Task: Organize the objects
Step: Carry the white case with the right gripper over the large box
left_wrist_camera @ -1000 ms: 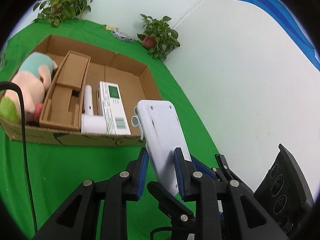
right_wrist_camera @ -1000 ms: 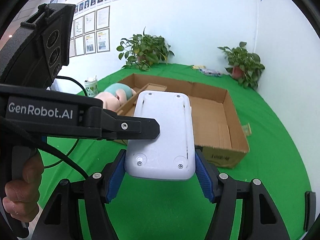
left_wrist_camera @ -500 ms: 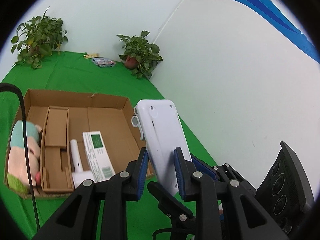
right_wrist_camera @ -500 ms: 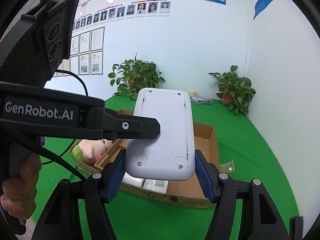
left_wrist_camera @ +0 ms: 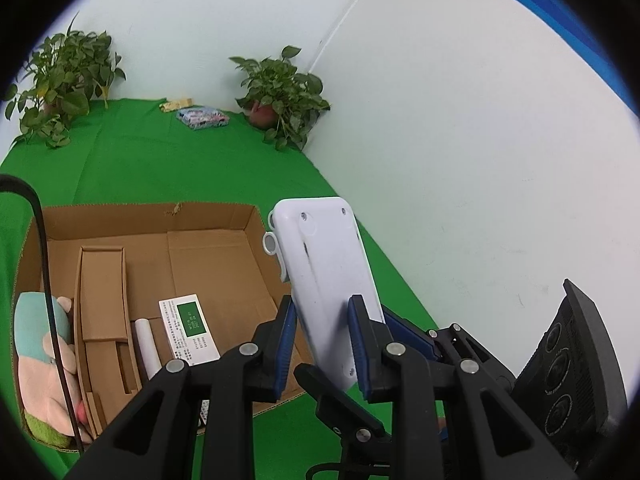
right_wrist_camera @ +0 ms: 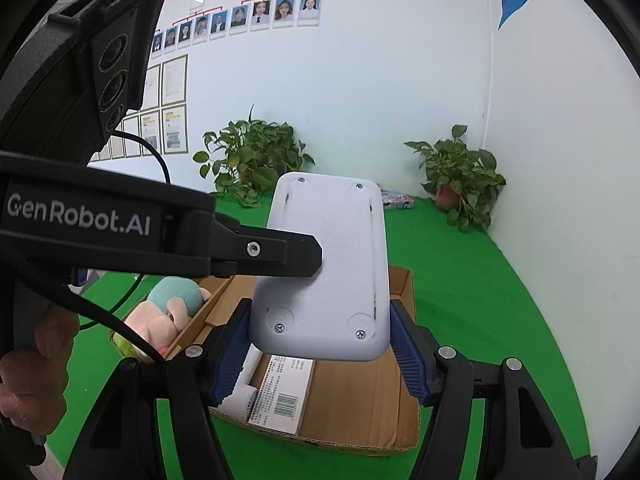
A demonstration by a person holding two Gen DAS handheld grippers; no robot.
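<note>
A white plastic device (left_wrist_camera: 324, 272) with screws in its back hangs in the air, held by both grippers. My left gripper (left_wrist_camera: 320, 314) is shut on its thin sides near the lower end. My right gripper (right_wrist_camera: 320, 332) is shut across its full width (right_wrist_camera: 328, 264). In the right wrist view, a black finger (right_wrist_camera: 276, 252) of the left gripper lies over the device's left side. Below sits an open cardboard box (left_wrist_camera: 224, 248) holding a plush toy (left_wrist_camera: 40, 344), a cardboard insert (left_wrist_camera: 102, 292), a white roll (left_wrist_camera: 146, 344) and a white carton with a green label (left_wrist_camera: 188, 332).
Green cloth (left_wrist_camera: 160, 168) covers the floor up to the white walls. Two potted plants (right_wrist_camera: 252, 160) (right_wrist_camera: 460, 176) and a colourful packet (left_wrist_camera: 204, 117) stand at the far edge. A black cable (left_wrist_camera: 44, 264) crosses the plush toy. A hand (right_wrist_camera: 32, 380) grips the left tool.
Both grippers have risen together with the white device in them. The cardboard box now lies lower and farther below, and more wall shows.
</note>
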